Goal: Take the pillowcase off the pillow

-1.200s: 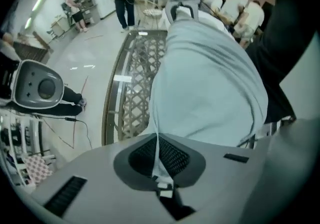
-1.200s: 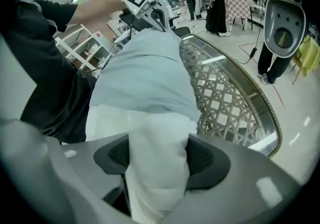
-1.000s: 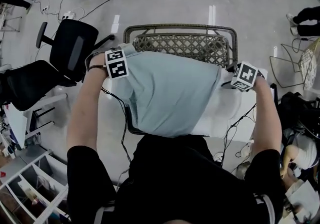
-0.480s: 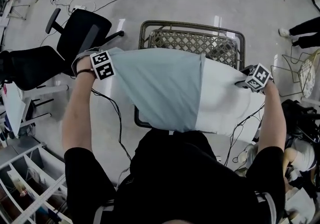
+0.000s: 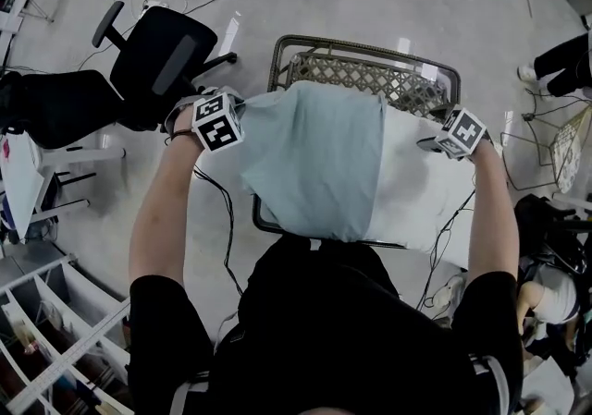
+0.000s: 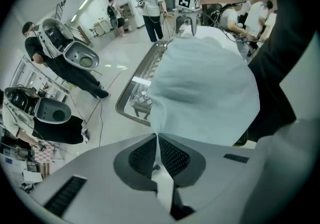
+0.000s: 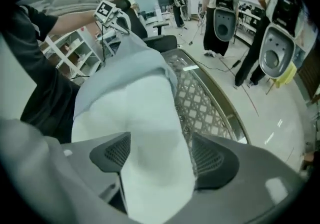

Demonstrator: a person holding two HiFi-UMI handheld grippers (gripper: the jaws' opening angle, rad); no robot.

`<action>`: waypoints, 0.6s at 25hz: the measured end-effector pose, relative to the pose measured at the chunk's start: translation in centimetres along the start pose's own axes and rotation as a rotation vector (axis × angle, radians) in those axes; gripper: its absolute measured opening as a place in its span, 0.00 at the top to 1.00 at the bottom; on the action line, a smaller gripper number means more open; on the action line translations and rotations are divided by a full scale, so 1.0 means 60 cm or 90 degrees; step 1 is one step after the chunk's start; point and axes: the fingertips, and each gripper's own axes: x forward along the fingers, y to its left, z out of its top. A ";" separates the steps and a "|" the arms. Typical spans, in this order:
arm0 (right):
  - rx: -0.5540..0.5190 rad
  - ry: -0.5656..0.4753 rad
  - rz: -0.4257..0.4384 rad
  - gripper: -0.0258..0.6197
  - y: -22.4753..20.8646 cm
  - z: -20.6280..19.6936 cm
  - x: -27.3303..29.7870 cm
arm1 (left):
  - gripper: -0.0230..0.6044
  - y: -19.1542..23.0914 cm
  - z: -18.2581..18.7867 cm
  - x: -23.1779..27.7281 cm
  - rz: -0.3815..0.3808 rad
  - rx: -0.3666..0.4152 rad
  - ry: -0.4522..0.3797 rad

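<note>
A pale blue pillowcase covers the left two thirds of a white pillow, whose bare end sticks out on the right. The pillow is held above a wicker chair, in front of the person. My left gripper is shut on a pinch of the pillowcase at its left end, with the cloth caught between the pads. My right gripper holds the bare pillow end. Its jaws have just been opening, and the pillow fills the gap and touches both pads.
A black office chair stands on the floor to the left of the wicker chair. White shelving is at the lower left and a wire frame at the right. Cables trail over the floor. Several people stand around the room.
More white pillow shows than a second ago. In the last half second both grippers came closer together, and the pillow and case bunched shorter between them.
</note>
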 end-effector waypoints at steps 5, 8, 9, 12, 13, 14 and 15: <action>-0.069 -0.018 0.034 0.24 0.027 0.097 0.055 | 0.95 -0.025 0.079 0.042 -0.041 0.036 -0.055; -0.073 -0.007 0.054 0.19 0.026 0.110 0.087 | 0.84 -0.031 0.098 0.083 -0.067 0.070 -0.049; -0.068 -0.005 0.062 0.17 0.023 0.109 0.095 | 0.72 -0.032 0.103 0.097 -0.076 0.077 -0.048; -0.046 -0.011 0.090 0.11 0.019 0.104 0.112 | 0.56 -0.036 0.121 0.132 -0.104 0.099 -0.049; -0.042 -0.015 0.100 0.11 0.020 0.104 0.118 | 0.54 -0.034 0.127 0.145 -0.106 0.110 -0.051; -0.043 -0.019 0.110 0.10 0.023 0.104 0.123 | 0.52 -0.030 0.134 0.159 -0.104 0.121 -0.054; -0.049 -0.022 0.122 0.11 0.027 0.106 0.129 | 0.51 -0.026 0.141 0.172 -0.103 0.129 -0.058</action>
